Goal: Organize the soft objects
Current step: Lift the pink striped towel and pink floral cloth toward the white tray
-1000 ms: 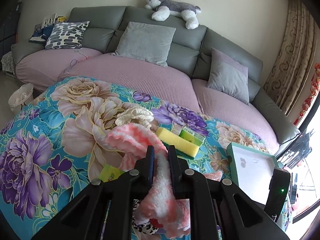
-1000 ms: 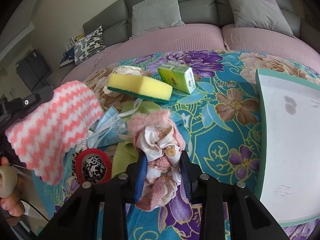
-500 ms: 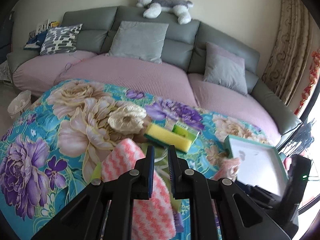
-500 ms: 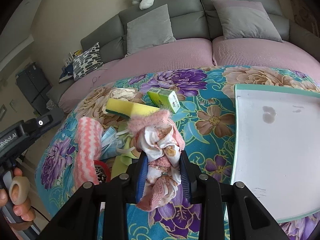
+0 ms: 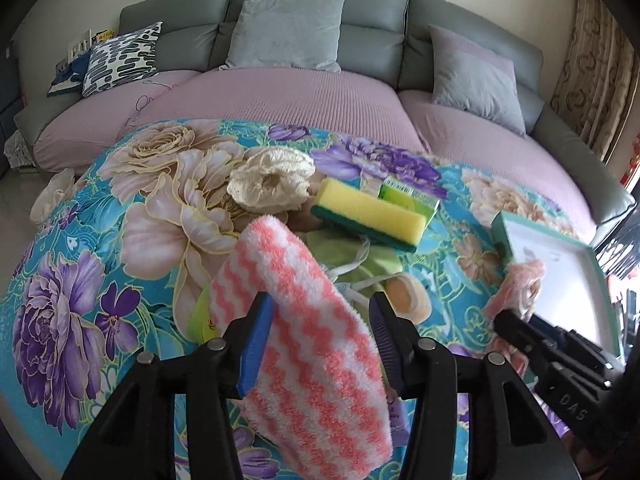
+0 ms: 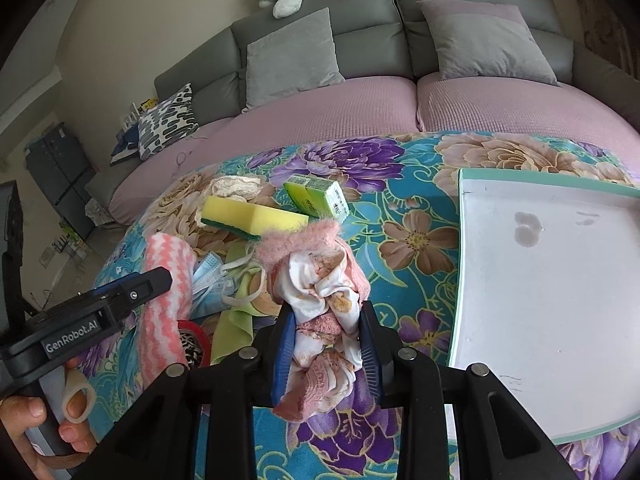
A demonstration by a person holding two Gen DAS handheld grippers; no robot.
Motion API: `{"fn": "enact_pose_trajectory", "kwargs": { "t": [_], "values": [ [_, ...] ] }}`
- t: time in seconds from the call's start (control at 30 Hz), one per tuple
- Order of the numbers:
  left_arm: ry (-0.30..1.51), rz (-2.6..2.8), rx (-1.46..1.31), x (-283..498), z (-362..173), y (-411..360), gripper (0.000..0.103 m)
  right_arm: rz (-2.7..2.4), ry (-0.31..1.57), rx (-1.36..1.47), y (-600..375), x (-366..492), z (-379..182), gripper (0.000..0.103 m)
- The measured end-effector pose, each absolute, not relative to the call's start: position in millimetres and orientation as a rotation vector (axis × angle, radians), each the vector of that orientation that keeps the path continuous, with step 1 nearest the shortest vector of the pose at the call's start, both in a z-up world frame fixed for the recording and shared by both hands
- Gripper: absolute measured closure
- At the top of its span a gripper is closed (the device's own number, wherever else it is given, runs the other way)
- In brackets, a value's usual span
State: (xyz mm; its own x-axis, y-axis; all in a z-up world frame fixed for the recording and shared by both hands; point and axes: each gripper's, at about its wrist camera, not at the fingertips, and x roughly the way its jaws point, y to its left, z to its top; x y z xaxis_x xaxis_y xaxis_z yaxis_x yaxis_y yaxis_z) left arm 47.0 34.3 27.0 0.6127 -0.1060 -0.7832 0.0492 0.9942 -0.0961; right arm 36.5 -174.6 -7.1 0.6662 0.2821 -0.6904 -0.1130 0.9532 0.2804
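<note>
Floral cloth (image 5: pixel 80 264) covers the table before a grey sofa (image 5: pixel 360 40). Between the left gripper (image 5: pixel 320 312) jaws lies the striped towel (image 5: pixel 304 320), its long axis running along the fingers; the jaws have just been opening and no longer pinch it, where a second ago they clamped it aloft. To its right, the right gripper (image 6: pixel 326 344) clamps a pink bundle (image 6: pixel 320 292), nearer the white tray (image 6: pixel 552 280) on its right.
</note>
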Motion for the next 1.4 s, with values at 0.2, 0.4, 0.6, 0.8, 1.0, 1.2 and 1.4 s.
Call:
{"fn": "enact_pose_trajectory", "kwargs": {
  "t": [0.2, 0.4, 0.6, 0.8, 1.0, 1.2, 1.4],
  "values": [
    [0.975, -0.064, -0.028, 53.6, 6.8, 30.1, 0.051, 0.223, 0.824, 0.213, -171.7, 37.9, -8.4, 0.07],
    [1.018, -0.042, -0.002, 59.7, -10.9, 28.1, 0.051, 0.217, 0.839, 0.209, -171.1, 39.5, -11.6, 0.07],
    [1.003, -0.053, -0.021, 59.1, -8.0, 30.2, 0.074, 0.213, 0.849, 0.208, -170.8, 39.9, -14.1, 0.07],
    [0.928, -0.07, -0.075, 53.1, 12.8, 39.6, 0.087, 0.21, 0.855, 0.205, -170.2, 40.2, -15.3, 0.07],
    [0.847, -0.096, -0.134, 43.8, 37.8, 49.1, 0.088, 0.211, 0.848, 0.204, -171.0, 40.0, -13.8, 0.07],
    [0.757, -0.136, -0.145, 28.0, 67.0, 50.1, 0.088, 0.209, 0.815, 0.213, -174.3, 36.3, -4.9, 0.07],
    [0.766, -0.153, -0.128, 30.9, 69.1, 40.8, 0.088, 0.198, 0.797, 0.216, -181.8, 34.6, 0.6, 0.07]
  ]
}}
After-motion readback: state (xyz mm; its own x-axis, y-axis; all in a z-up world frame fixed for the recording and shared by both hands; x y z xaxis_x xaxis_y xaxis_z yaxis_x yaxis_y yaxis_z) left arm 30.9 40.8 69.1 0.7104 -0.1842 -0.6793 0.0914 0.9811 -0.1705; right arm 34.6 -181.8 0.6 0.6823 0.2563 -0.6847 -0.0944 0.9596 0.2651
